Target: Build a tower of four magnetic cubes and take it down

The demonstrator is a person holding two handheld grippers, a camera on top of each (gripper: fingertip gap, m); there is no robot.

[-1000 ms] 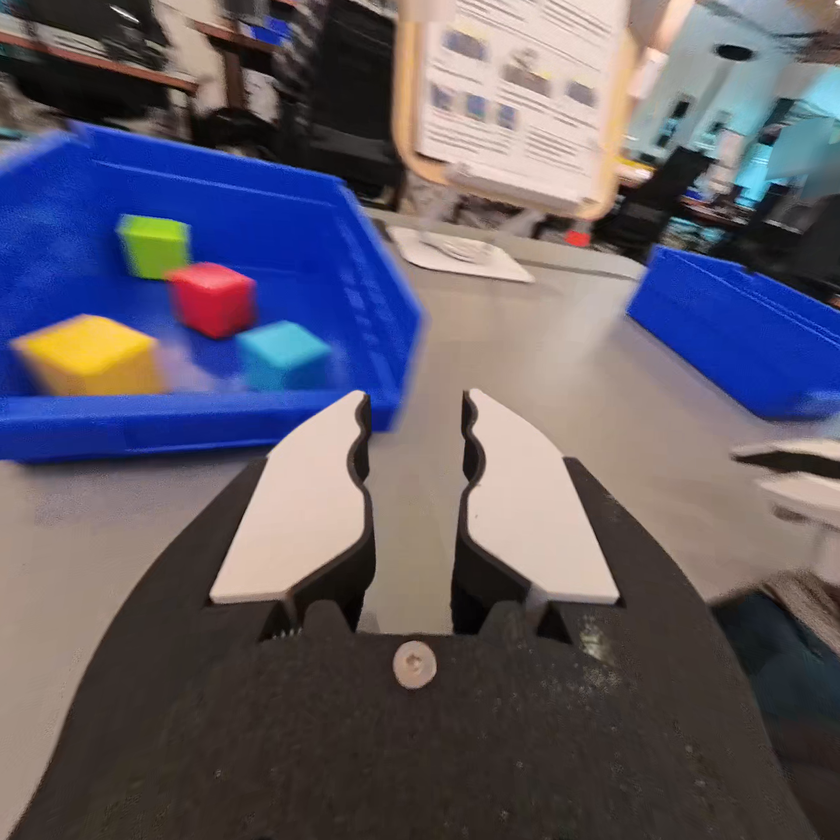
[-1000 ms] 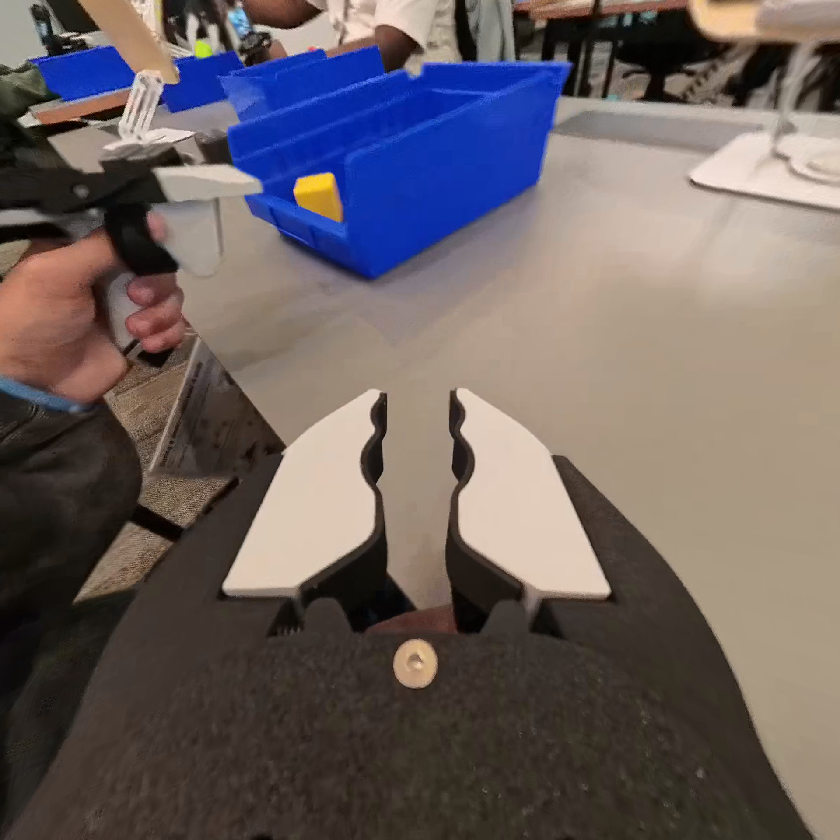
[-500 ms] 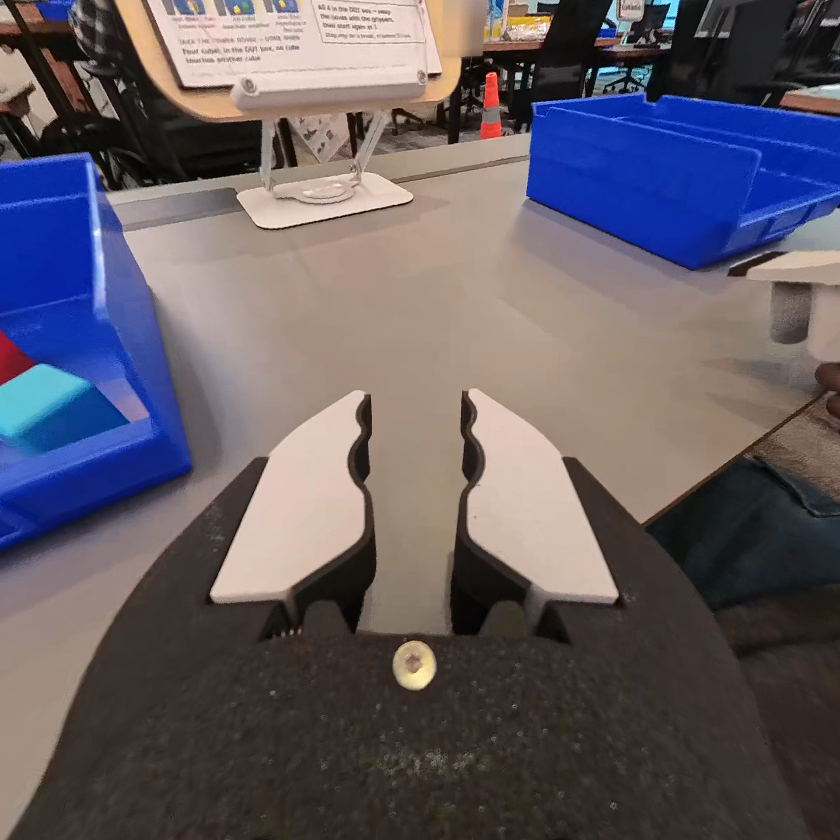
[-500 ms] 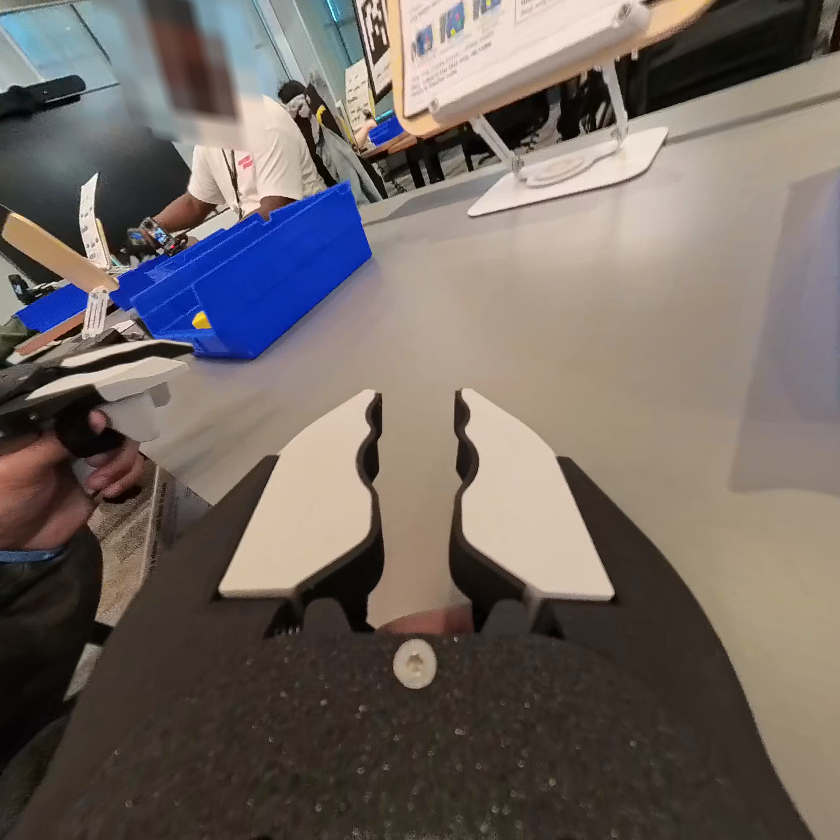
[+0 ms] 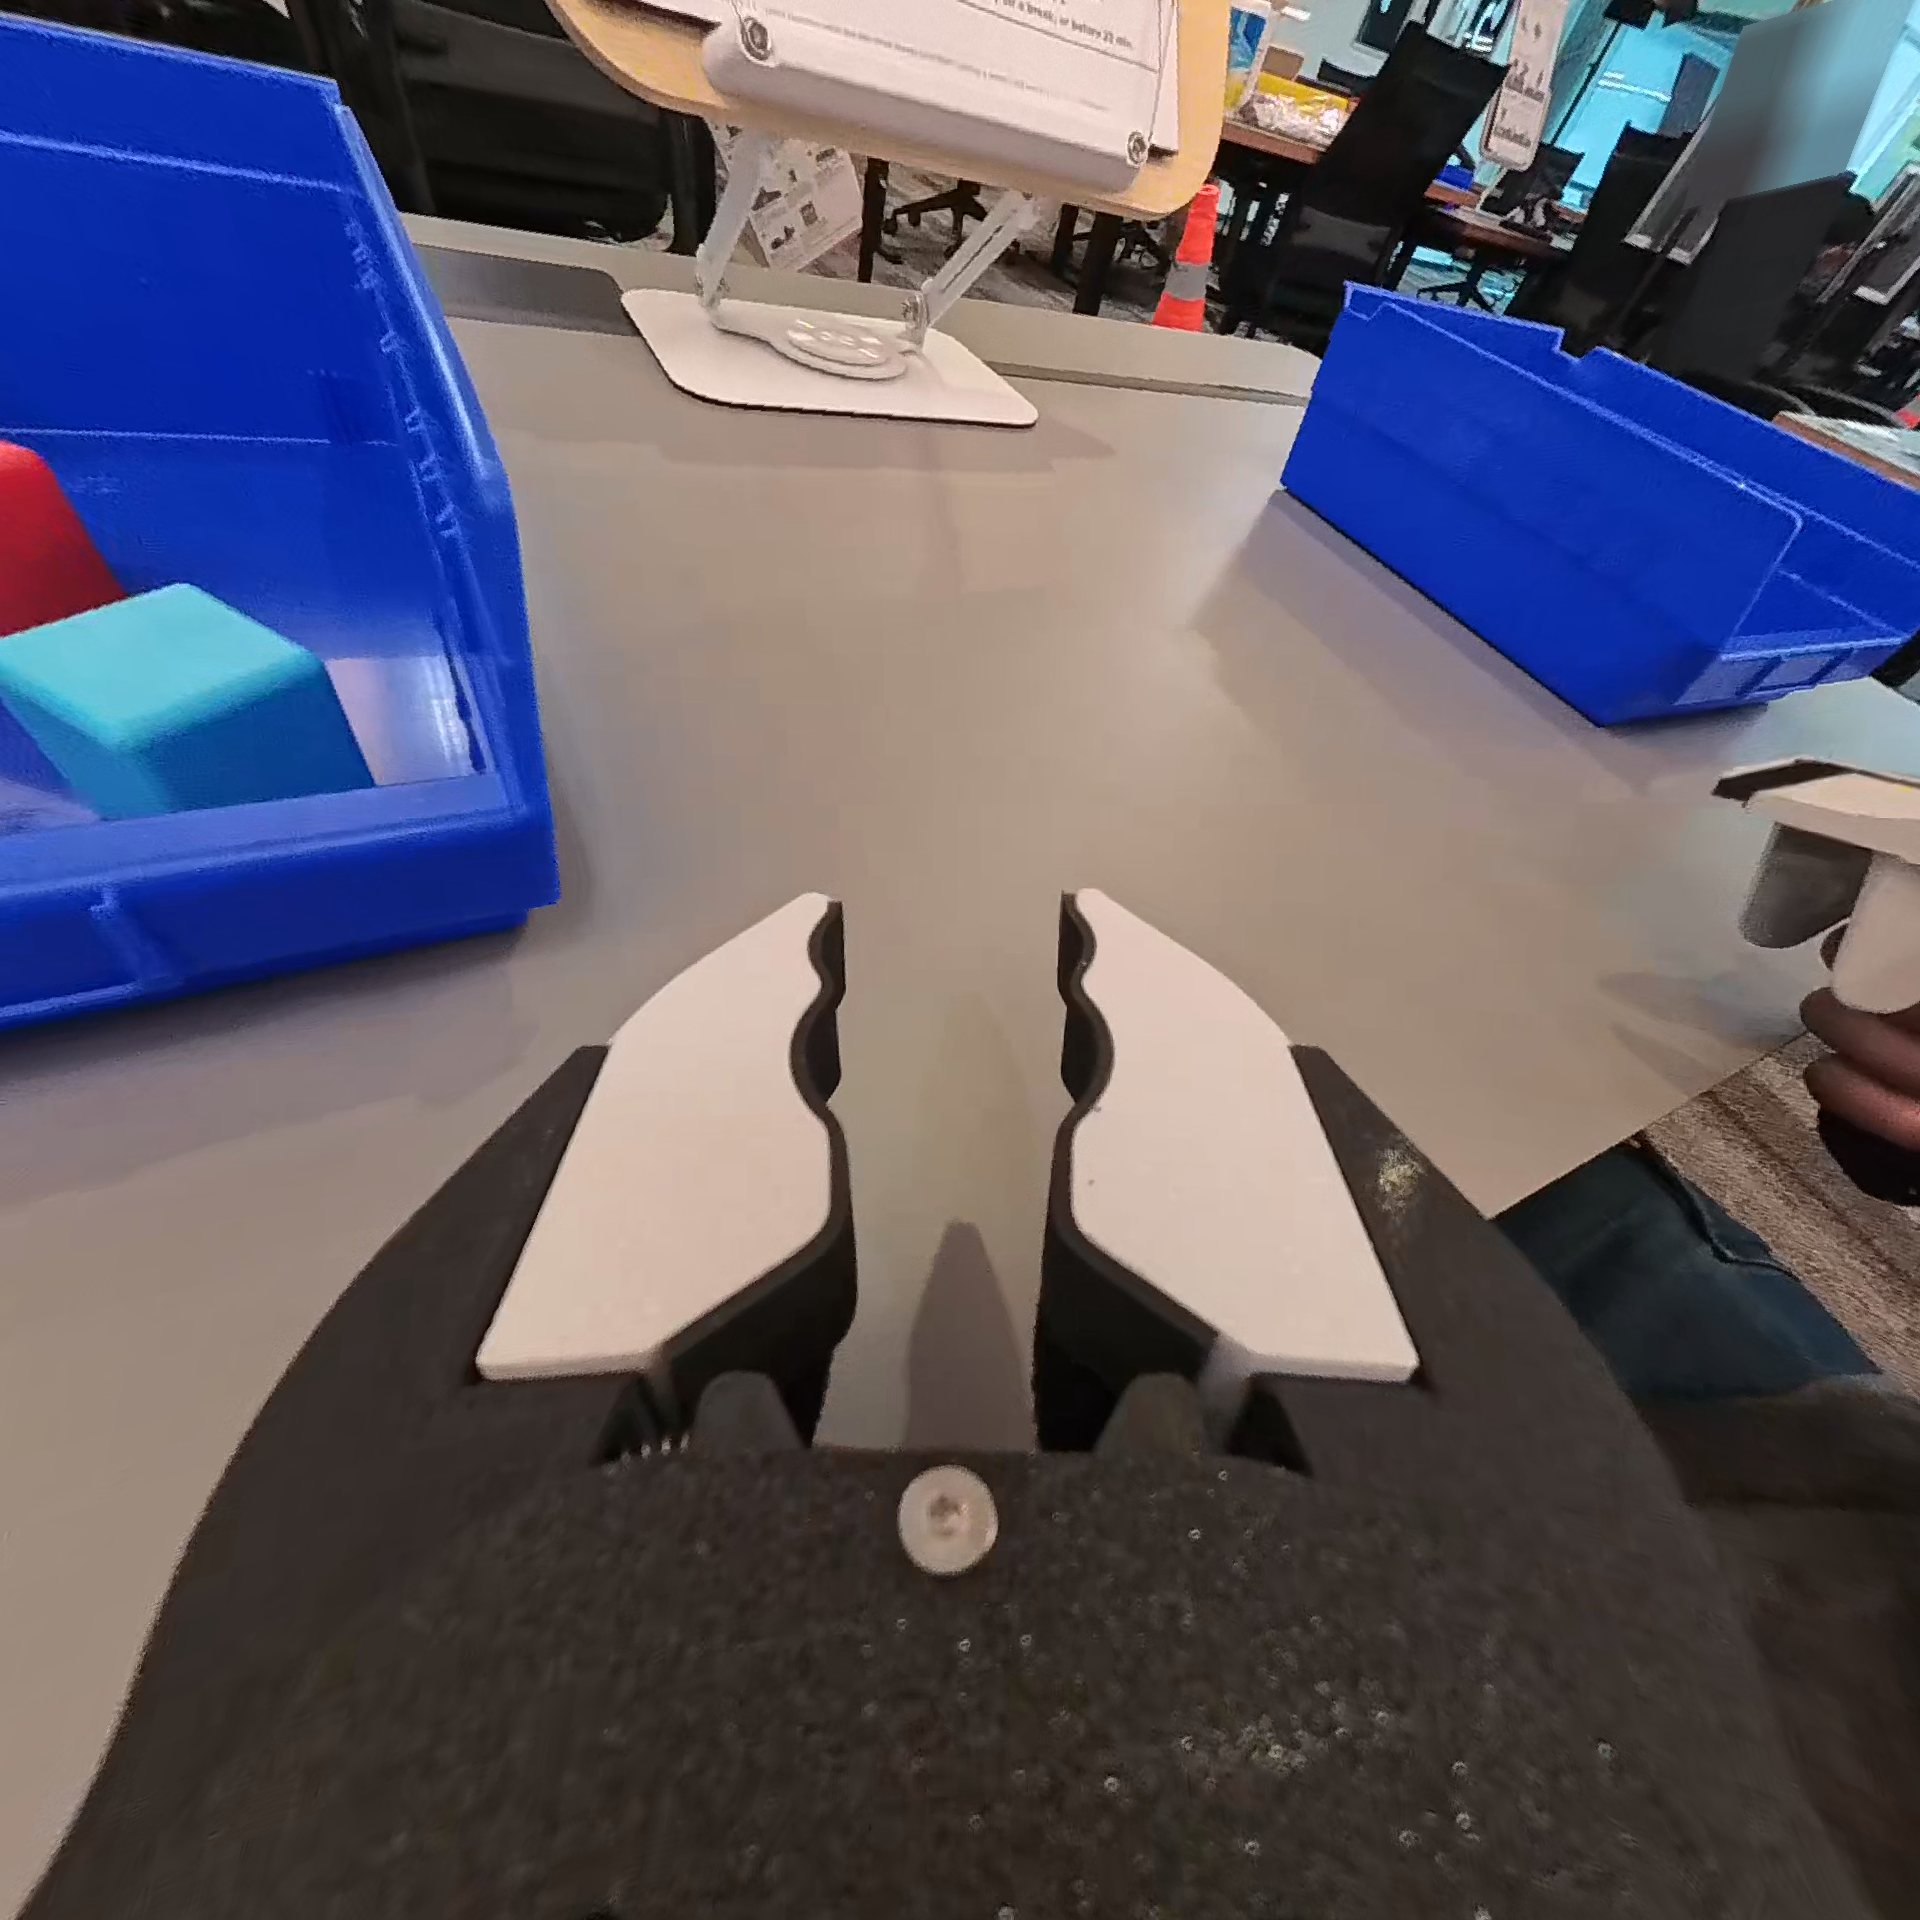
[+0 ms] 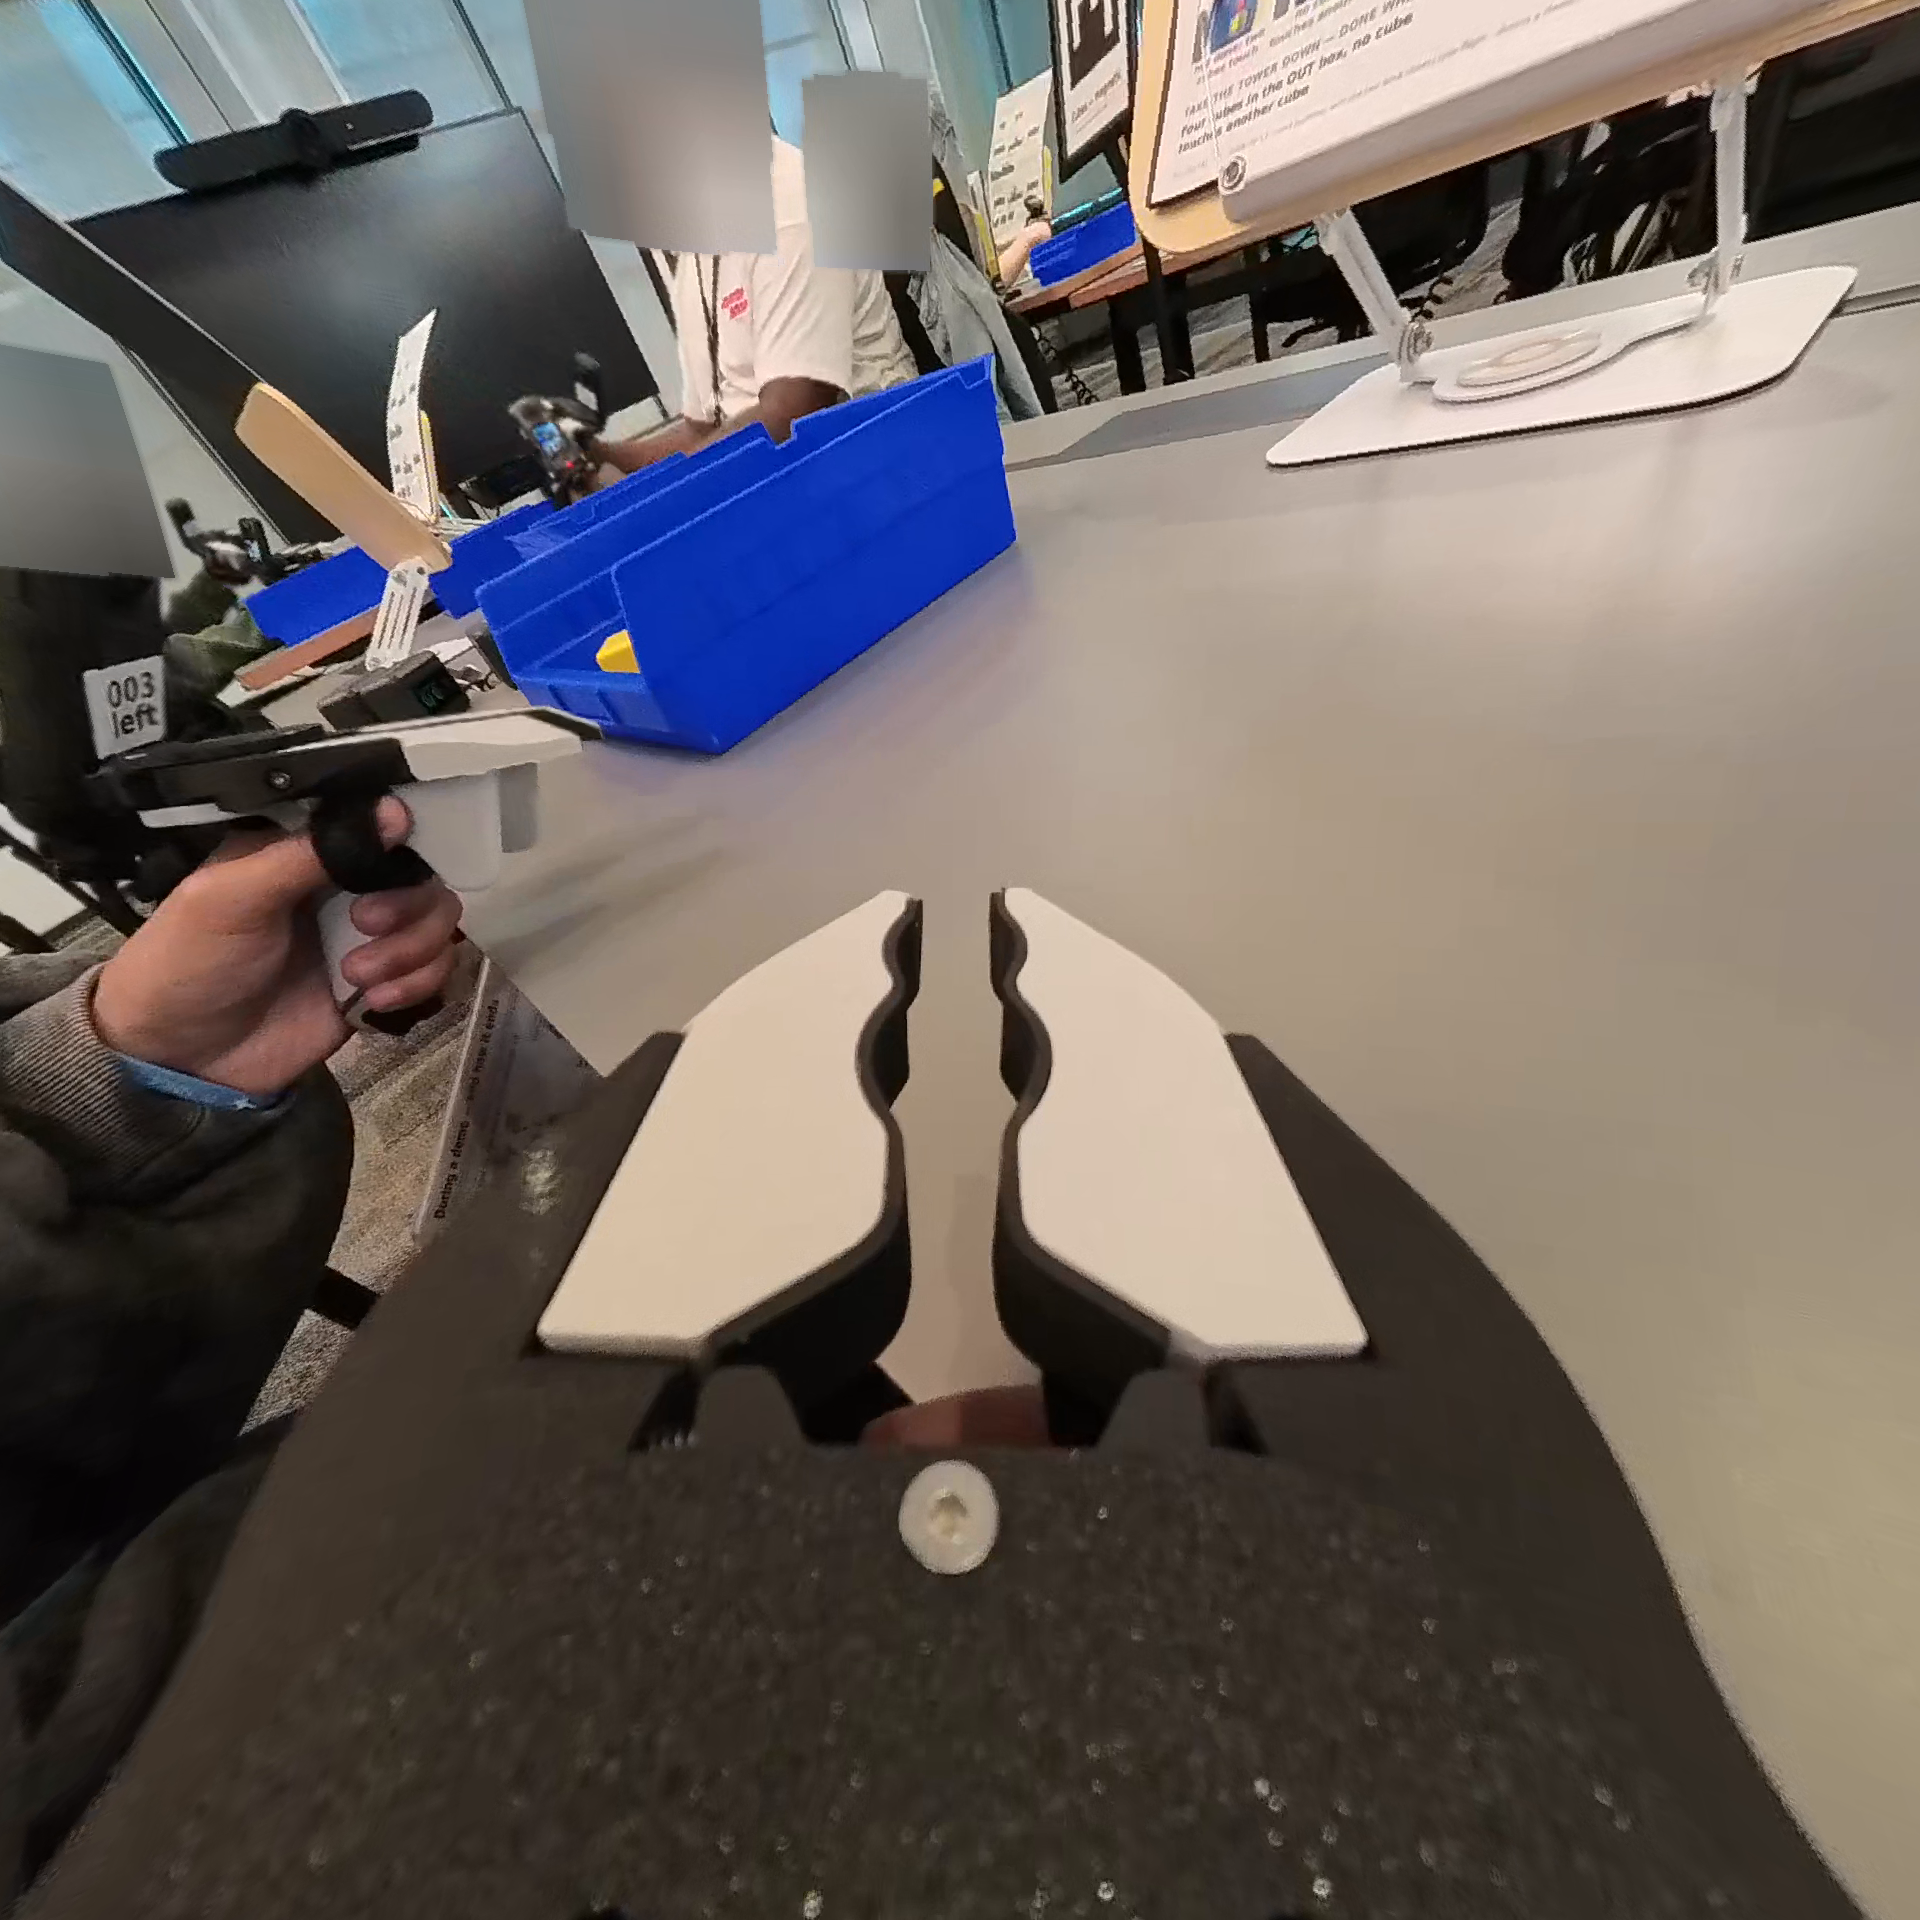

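Left tongs (image 5: 951, 914), right tongs (image 6: 956, 904) both parted, empty; teal cube (image 5: 182, 696), seemingly loose, in bin (image 5: 312, 894) left of them.

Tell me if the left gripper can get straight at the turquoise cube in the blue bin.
Probably not straight: the left gripper, open and empty, points past the blue plastic bin, whose low front wall stands before the turquoise cube. Over the open top looks free.

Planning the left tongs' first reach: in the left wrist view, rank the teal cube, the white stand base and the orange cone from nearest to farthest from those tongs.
1. Teal cube, left, inside the blue bin.
2. White stand base, ahead, mid-table.
3. Orange cone, beyond the table's far edge.

The left tongs are open and empty.
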